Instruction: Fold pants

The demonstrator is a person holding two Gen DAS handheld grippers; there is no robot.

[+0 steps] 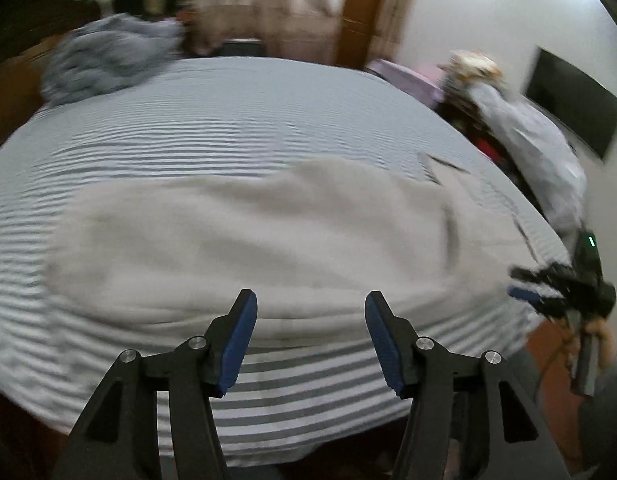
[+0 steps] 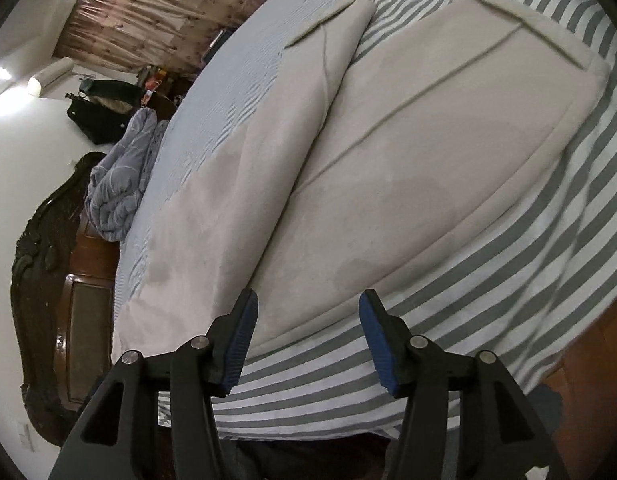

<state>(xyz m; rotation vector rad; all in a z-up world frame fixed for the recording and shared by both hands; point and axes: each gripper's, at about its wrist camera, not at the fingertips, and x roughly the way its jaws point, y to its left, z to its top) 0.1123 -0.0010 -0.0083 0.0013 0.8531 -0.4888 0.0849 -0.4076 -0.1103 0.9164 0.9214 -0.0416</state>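
Beige pants point(image 1: 248, 236) lie flat on the striped bed point(image 1: 228, 128). In the right wrist view the pants point(image 2: 408, 168) show both legs spread apart, running away from me. My left gripper point(image 1: 310, 308) is open and empty, just above the near edge of the pants. My right gripper point(image 2: 306, 308) is open and empty, over the near edge of the pants by the bed's side. The right gripper also shows in the left wrist view point(image 1: 548, 284) at the bed's right edge.
A crumpled blue-grey blanket point(image 1: 108, 60) lies at the head of the bed, next to a dark carved headboard point(image 2: 44, 248). A chair piled with pale clothes point(image 1: 532, 140) stands to the right. Curtains point(image 1: 260, 4) and a wooden door point(image 1: 360, 12) are behind.
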